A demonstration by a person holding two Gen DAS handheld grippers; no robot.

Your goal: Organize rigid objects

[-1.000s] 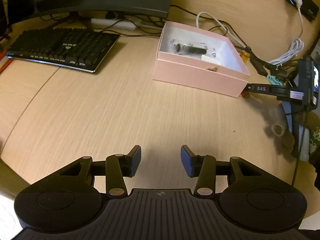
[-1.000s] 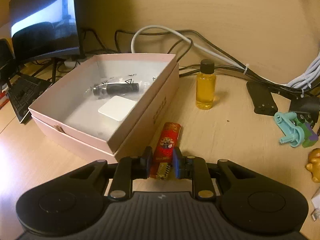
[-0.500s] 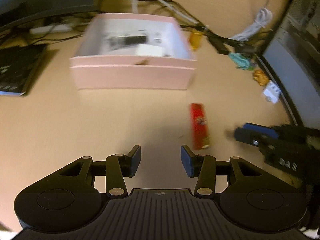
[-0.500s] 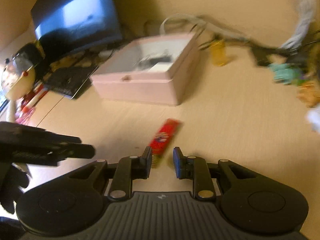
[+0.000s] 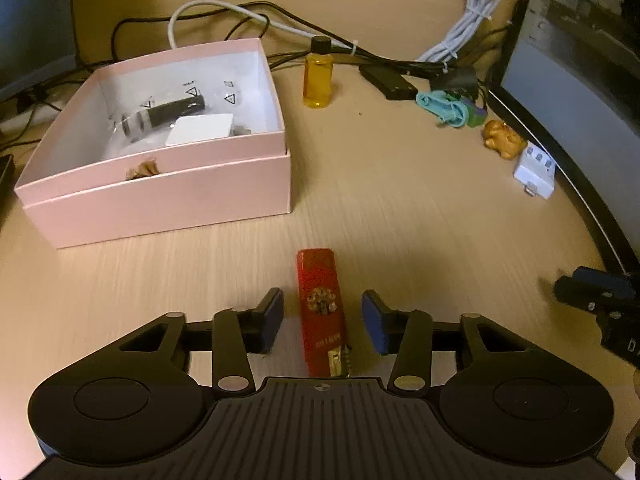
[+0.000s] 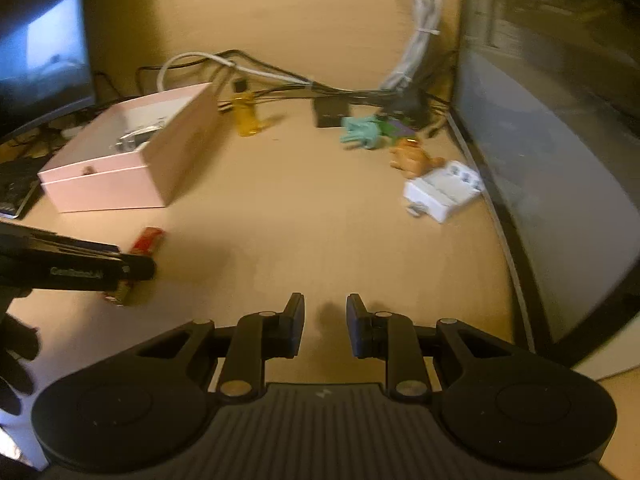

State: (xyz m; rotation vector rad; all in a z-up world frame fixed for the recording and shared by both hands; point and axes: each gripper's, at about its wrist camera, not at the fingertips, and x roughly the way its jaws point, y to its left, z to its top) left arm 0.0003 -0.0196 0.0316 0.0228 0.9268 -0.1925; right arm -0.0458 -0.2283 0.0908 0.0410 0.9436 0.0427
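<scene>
With a black cylinder and white block already in the pink box (image 5: 160,196), the red lighter (image 5: 322,312) lies on the tabletop between the released left gripper (image 5: 322,320); the right gripper (image 6: 325,326) is empty, slightly parted.

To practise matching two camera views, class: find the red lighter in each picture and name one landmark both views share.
Left wrist view: the red lighter lies on the desk low in the middle, between the open fingers of the left gripper.
Right wrist view: lighter at far left, partly hidden behind the left gripper.
Shared landmark: the pink box, beyond the lighter.
</scene>
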